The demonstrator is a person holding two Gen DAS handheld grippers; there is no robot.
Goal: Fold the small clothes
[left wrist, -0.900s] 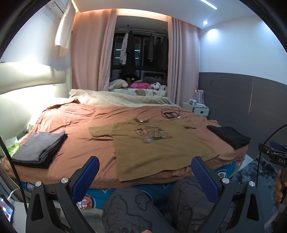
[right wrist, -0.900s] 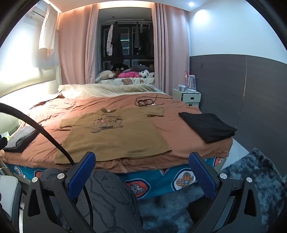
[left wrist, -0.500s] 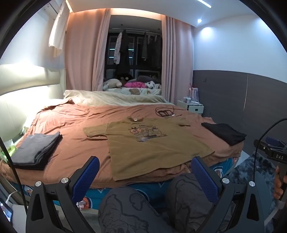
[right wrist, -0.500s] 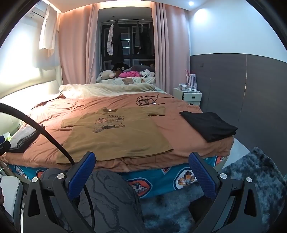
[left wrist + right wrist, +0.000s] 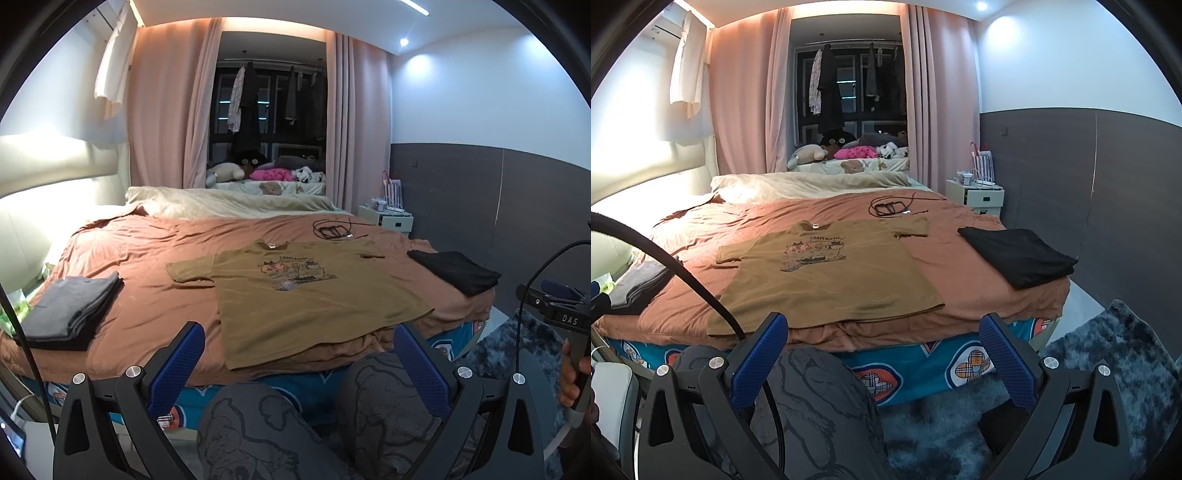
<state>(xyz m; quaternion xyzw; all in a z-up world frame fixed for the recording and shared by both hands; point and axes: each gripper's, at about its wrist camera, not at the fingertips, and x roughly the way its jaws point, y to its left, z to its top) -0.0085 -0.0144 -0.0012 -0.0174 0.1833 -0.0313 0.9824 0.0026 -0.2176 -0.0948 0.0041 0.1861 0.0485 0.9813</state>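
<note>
An olive-brown T-shirt [image 5: 306, 295] [image 5: 831, 280] with a printed picture lies flat and face up on the rust-brown bed cover, its hem at the near edge of the bed. My left gripper [image 5: 299, 354] hangs open in front of the bed, above the person's knees, well short of the shirt. My right gripper [image 5: 882, 347] is likewise open with nothing between its blue pads, level with the bed's near edge. Folded grey clothes [image 5: 70, 310] are stacked at the bed's left. A folded black garment [image 5: 1019, 254] lies at the right.
The person's patterned trouser knees [image 5: 384, 398] fill the space below the grippers. A black cable coil [image 5: 890, 208] lies on the bed beyond the shirt. A white nightstand [image 5: 975, 197] stands at the right wall, a shaggy dark rug [image 5: 1108, 362] on the floor. Plush toys sit by the window.
Both views have shifted slightly, so the bed and shirt sit a little further left in the left wrist view. The shirt and stacks lie as before; both grippers stay open.
</note>
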